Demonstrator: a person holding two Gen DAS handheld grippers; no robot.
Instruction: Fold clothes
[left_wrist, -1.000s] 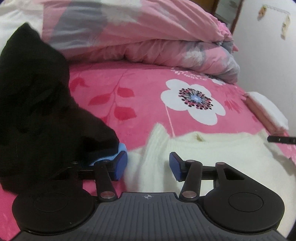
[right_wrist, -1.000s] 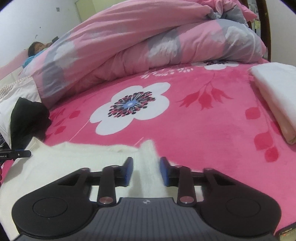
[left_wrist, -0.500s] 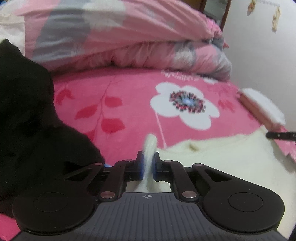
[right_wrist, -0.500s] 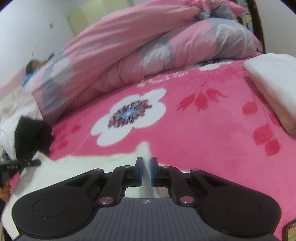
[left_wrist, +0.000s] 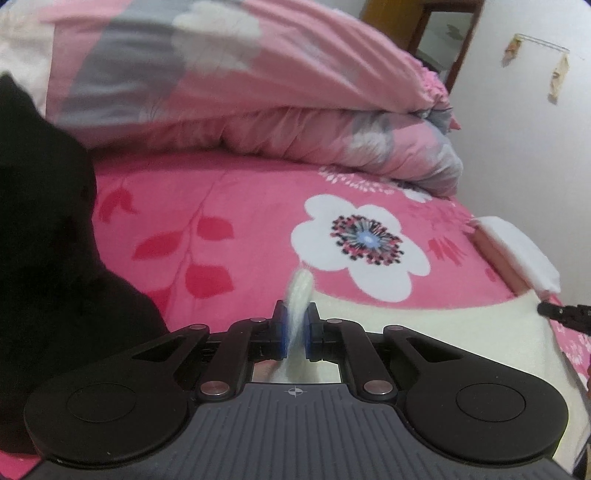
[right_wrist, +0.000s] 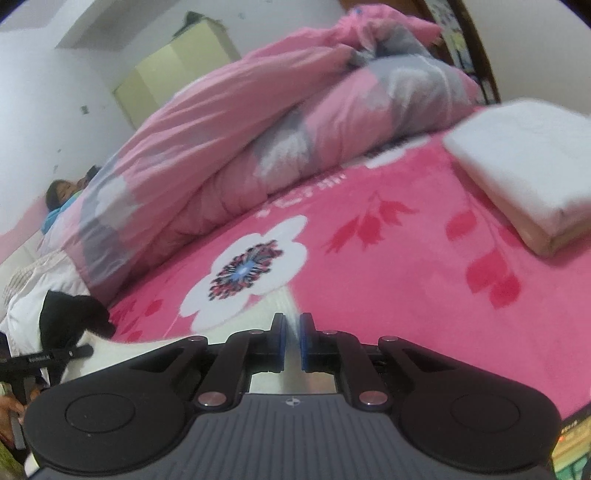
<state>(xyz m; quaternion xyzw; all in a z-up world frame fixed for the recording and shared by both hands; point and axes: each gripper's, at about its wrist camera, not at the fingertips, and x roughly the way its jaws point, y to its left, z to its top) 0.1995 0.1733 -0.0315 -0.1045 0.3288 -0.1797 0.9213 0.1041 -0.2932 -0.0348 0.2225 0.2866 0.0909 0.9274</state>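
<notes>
A cream fuzzy garment (left_wrist: 443, 325) lies on the pink flowered bedspread (left_wrist: 229, 206). My left gripper (left_wrist: 296, 324) is shut on its near left corner, and a tuft of the fabric sticks up between the blue pads. My right gripper (right_wrist: 291, 336) is shut on the garment's other corner (right_wrist: 290, 306), lifted off the bed. The garment's edge (right_wrist: 122, 345) stretches left in the right wrist view. The tip of the right gripper shows at the right edge of the left wrist view (left_wrist: 565, 314).
A black garment (left_wrist: 48, 236) is heaped at the left, also seen in the right wrist view (right_wrist: 70, 317). A rolled pink and grey quilt (left_wrist: 258, 110) lies across the back. A folded white and pink stack (right_wrist: 524, 177) sits at the right. A person (right_wrist: 61, 195) lies far left.
Both grippers closed on the cream garment's corners, then lifted them; the views have tilted and risen since.
</notes>
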